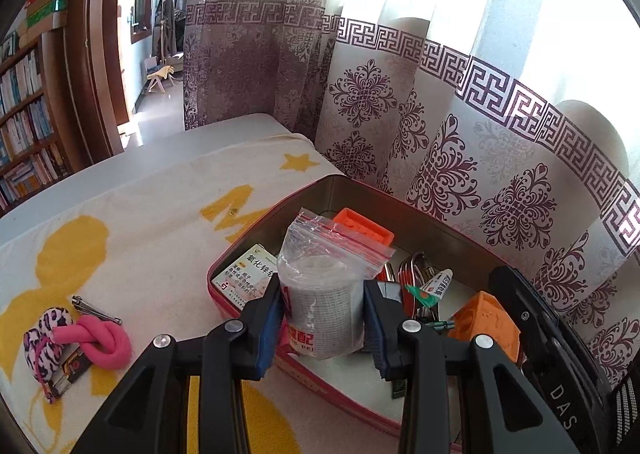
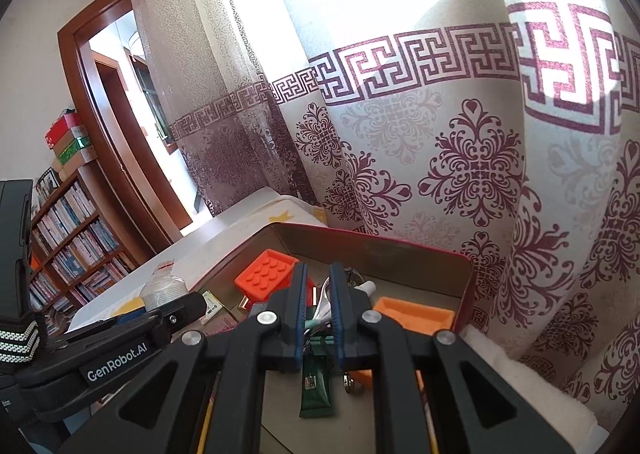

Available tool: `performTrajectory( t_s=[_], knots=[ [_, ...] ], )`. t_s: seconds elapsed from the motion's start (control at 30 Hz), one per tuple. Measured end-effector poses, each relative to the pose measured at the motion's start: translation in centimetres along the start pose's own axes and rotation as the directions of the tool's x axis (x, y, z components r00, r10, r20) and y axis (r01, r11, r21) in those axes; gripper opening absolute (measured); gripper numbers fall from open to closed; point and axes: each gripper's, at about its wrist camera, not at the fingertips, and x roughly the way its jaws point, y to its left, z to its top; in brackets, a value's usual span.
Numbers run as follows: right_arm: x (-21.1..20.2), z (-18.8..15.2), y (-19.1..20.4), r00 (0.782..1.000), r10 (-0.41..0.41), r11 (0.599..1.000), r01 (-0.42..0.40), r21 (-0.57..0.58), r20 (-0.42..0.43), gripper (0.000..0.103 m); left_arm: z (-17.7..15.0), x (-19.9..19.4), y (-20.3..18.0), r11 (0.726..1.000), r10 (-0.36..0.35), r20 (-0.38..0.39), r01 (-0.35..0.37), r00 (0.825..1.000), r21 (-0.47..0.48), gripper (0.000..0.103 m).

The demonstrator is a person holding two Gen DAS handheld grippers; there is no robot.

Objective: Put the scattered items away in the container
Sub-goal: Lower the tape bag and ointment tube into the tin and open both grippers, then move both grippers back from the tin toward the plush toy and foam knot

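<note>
Big patterned curtain (image 1: 460, 142) fills the whole back, with a bookshelf (image 1: 24, 114) off to the left by the doorway. Below that is a white-and-yellow towel (image 1: 132, 214) spread over the table, and the red-rimmed tin (image 1: 276, 210) sits on it right up against the curtain.

Inside the tin: a red-orange studded block (image 1: 362, 228) at the far side, an orange foam block (image 1: 486, 320) nearer the right wall, a printed medicine box (image 1: 250, 272) along the left wall, a bunch of keys (image 1: 416, 274) in the middle and a dark green sachet (image 2: 316, 384) lying flat on the bottom.

The left gripper (image 1: 323, 318) is clamped on a zip bag (image 1: 326, 286) with a roll of gauze inside (pads pressing both sides of it), holding it above the tin's near-left edge.

The right gripper (image 2: 318, 318) hangs over the middle of the tin with its jaws at a narrow gap; the keys and sachet show behind that gap, and I can't tell if it's pinching anything.

Still out on the towel, well left of the tin: a pink knotted thing (image 1: 102, 340), a leopard-print pouch (image 1: 46, 338) touching it, and nail clippers (image 1: 94, 308) just behind.
</note>
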Motion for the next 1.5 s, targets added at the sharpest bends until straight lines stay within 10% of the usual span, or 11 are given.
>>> performTrajectory(
  t_s=[0.27, 1.5],
  knots=[
    [-1.4, 0.5, -1.7, 0.996, -0.025, 0.994, 0.016, 0.106, 0.081, 0.066, -0.1, 0.7, 0.3, 0.998, -0.037, 0.005, 0.038, 0.999, -0.054, 0.076],
    [-0.8, -2.1, 4.9, 0.989, 0.144, 0.974, -0.135, -0.184, 0.038, 0.081, -0.9, -1.9, 6.9, 0.984, 0.095, -0.013, -0.096, 0.995, -0.152, 0.076]
  ],
)
